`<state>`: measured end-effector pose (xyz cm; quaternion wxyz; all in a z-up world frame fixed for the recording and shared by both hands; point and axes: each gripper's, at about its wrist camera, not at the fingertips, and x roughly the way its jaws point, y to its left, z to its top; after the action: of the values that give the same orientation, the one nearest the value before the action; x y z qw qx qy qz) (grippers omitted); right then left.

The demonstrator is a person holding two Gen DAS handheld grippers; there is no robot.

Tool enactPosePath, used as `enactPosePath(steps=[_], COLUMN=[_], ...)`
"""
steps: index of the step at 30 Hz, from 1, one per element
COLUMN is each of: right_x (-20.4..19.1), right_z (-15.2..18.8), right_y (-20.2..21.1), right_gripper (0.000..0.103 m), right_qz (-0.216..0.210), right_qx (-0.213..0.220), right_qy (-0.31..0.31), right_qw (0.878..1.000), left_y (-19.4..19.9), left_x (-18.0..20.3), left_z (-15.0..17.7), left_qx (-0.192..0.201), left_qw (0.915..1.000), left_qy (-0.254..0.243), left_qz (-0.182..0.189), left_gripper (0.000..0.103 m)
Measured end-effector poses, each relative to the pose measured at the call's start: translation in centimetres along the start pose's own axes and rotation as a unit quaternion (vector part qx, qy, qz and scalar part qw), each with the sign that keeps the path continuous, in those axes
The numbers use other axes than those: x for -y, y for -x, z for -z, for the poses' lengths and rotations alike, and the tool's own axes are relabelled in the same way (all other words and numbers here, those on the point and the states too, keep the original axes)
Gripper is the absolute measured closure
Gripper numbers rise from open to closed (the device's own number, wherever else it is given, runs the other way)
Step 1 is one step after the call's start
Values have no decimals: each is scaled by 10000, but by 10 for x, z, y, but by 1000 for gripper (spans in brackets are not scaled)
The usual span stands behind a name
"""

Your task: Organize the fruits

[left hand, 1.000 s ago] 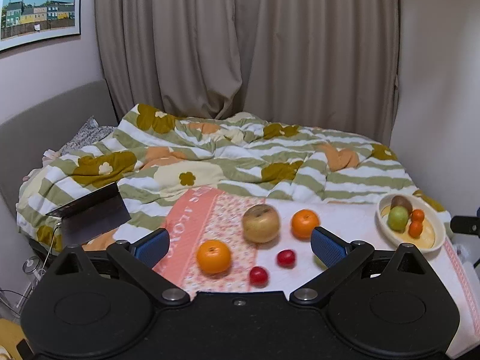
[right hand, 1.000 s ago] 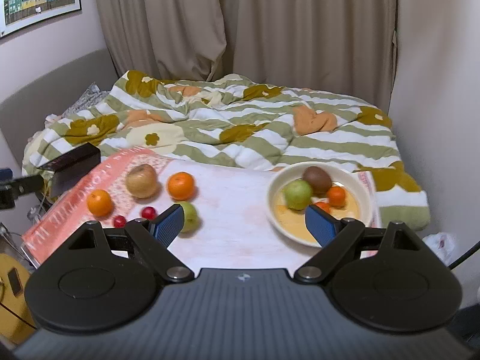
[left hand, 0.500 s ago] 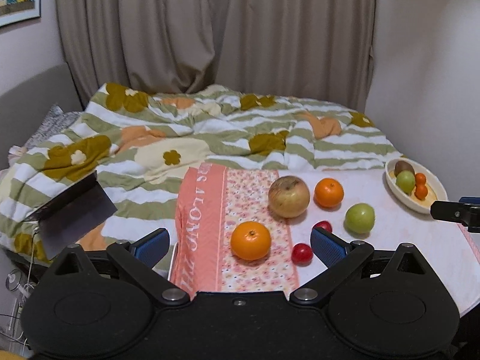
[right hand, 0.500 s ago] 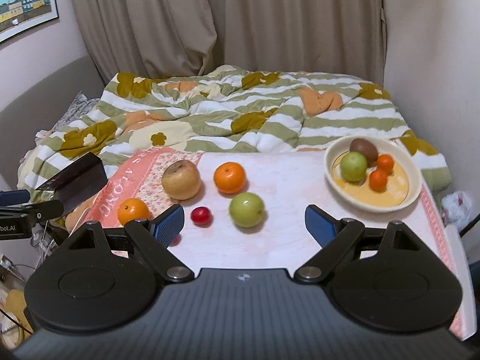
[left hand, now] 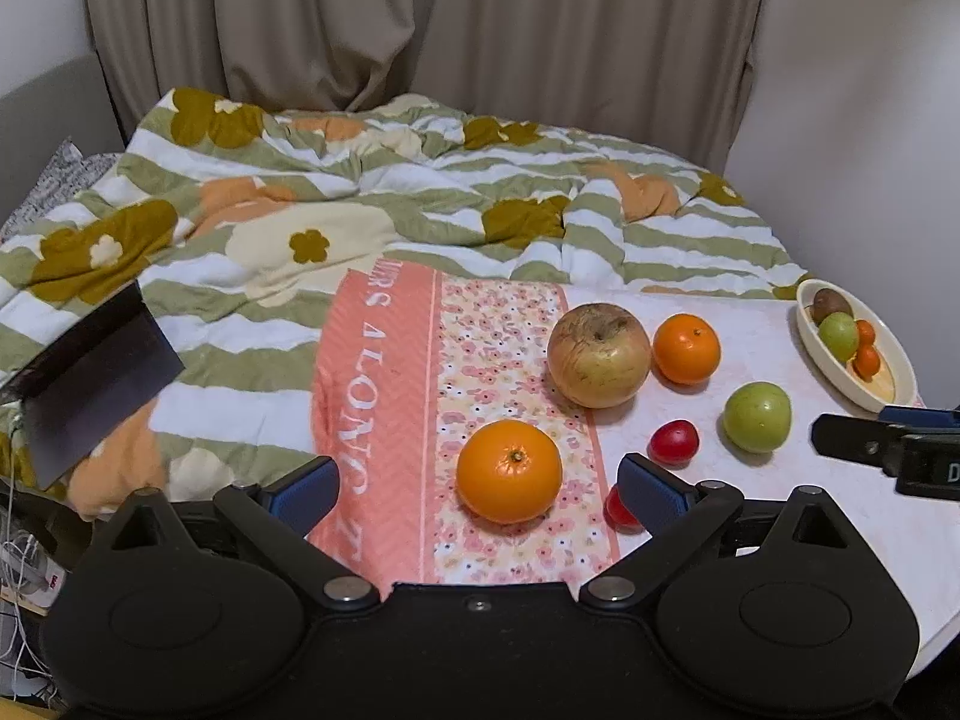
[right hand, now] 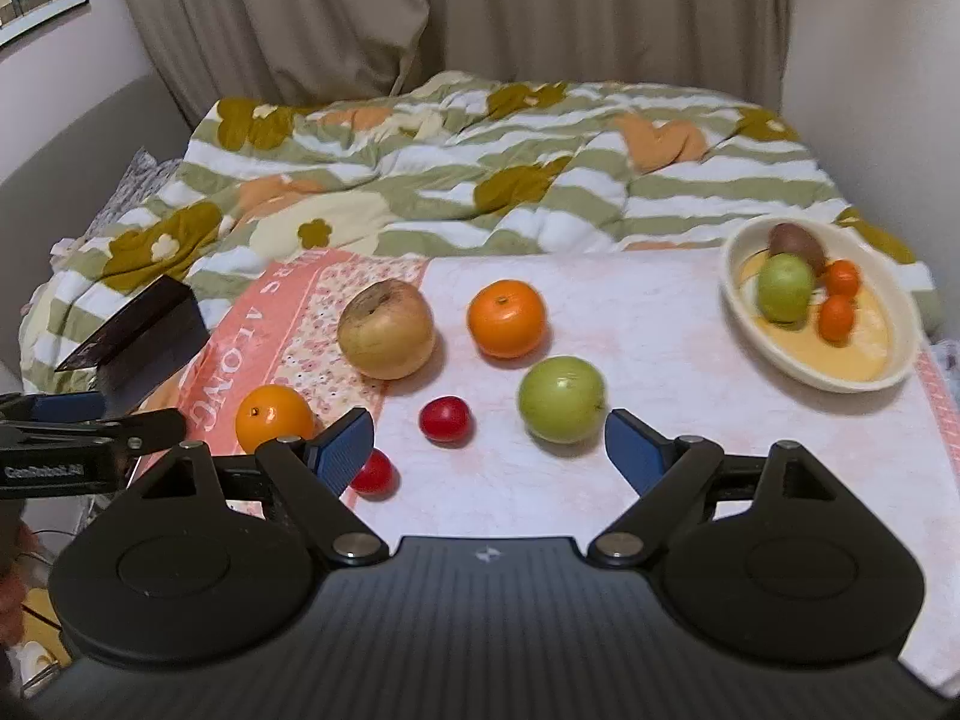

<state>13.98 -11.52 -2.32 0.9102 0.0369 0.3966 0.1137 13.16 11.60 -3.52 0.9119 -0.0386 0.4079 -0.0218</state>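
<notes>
Loose fruit lies on the table: a brownish apple (left hand: 598,355) (right hand: 386,329), two oranges (left hand: 509,471) (left hand: 686,348), a green apple (left hand: 756,417) (right hand: 562,399) and two small red fruits (left hand: 674,443) (right hand: 444,419). A cream bowl (left hand: 870,387) (right hand: 774,354) at the right holds several fruits. My left gripper (left hand: 480,495) is open and empty, just in front of the near orange. My right gripper (right hand: 489,450) is open and empty, with the green apple just ahead near its right finger.
A pink floral cloth (left hand: 384,396) covers the table's left part. A striped flowered duvet (left hand: 360,222) lies on the bed behind. A dark box (left hand: 84,378) sticks out at the left. Curtains and walls stand behind.
Both grippers have swung left and moved closer to the loose fruit. The bowl has shifted to the right edge of both views. Both stay open.
</notes>
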Motion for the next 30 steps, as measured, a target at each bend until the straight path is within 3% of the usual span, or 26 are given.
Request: enactPosePath(steps=[7, 10, 14, 27, 30], right_x=[2, 4, 9, -7, -10], right_z=[-7, -7, -6, -9, -8], right_y=[-55, -73, -90, -118, -121], right_gripper=[8, 9, 19, 31, 34], right_qz=[-368, -540, -655, -610, -557], right_qx=[-522, -706, -926, -1059, -1046], right_qy=[-2, -160, -291, 6, 108], right_qw=[9980, 9959, 9931, 9925, 9929], left_y=[-38, -56, -73, -97, -96], left_x=[3, 3, 4, 9, 11], left_z=[-6, -4, -1, -1, 0], left_qx=[-382, -643, -827, -980, -956], left_qw=[9992, 9978, 9964, 9949, 9952], left_qy=[57, 86, 67, 31, -48], left_qz=[119, 146, 159, 233, 203], left_gripper=[7, 13, 15, 38, 38])
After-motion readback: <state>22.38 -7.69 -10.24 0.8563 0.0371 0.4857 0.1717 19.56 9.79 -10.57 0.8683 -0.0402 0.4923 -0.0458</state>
